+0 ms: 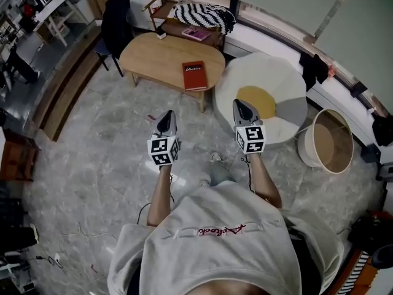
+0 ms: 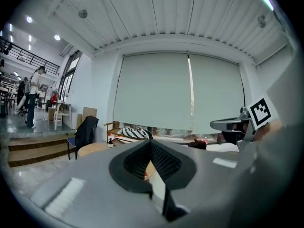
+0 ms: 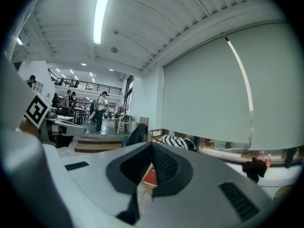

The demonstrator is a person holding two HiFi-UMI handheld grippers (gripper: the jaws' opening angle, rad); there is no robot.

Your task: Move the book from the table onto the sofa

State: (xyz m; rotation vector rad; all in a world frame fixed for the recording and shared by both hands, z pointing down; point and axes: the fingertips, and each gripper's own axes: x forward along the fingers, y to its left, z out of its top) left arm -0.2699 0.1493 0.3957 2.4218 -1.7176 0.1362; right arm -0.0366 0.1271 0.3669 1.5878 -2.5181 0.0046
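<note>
A red book lies flat on the oval wooden table, near its right end. Both grippers hang in the air short of the table, over the floor. My left gripper is shut with nothing in it, and points towards the table's near edge. My right gripper is shut and empty too, level with the left one. In the right gripper view a strip of the red book shows below the closed jaws. A wooden sofa bench with a striped throw stands behind the table.
A round white floor cushion with a yellow centre lies right of the table. A round low tub stands further right. A chair with a dark jacket is at the table's left end. Cables lie on the marble floor.
</note>
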